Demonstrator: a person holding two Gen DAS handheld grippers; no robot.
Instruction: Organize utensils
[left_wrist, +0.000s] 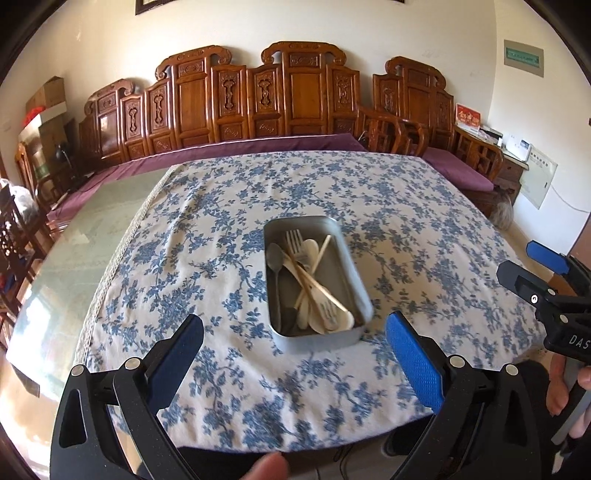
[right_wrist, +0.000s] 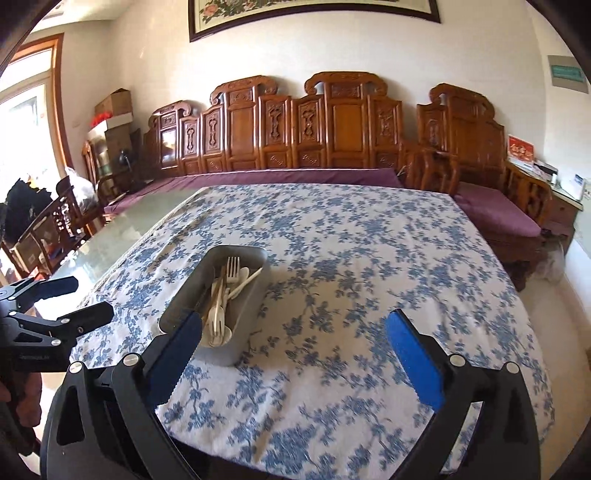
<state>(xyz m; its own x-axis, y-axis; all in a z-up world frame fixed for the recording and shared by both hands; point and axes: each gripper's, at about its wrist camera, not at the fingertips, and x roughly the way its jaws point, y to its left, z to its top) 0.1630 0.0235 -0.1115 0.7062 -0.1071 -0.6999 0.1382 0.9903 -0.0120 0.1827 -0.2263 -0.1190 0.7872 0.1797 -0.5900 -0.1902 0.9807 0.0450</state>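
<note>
A grey metal tray sits on the floral tablecloth. It holds a metal spoon, a fork, wooden chopsticks and pale plastic utensils. My left gripper is open and empty, just short of the tray's near end. The right gripper shows at the right edge of that view. In the right wrist view the tray lies left of centre. My right gripper is open and empty, its left finger in front of the tray's near corner. The left gripper shows at far left.
The tablecloth covers most of a glass-topped table; bare glass runs along the left. Carved wooden benches with purple cushions stand behind and to the right. Chairs and boxes are at far left.
</note>
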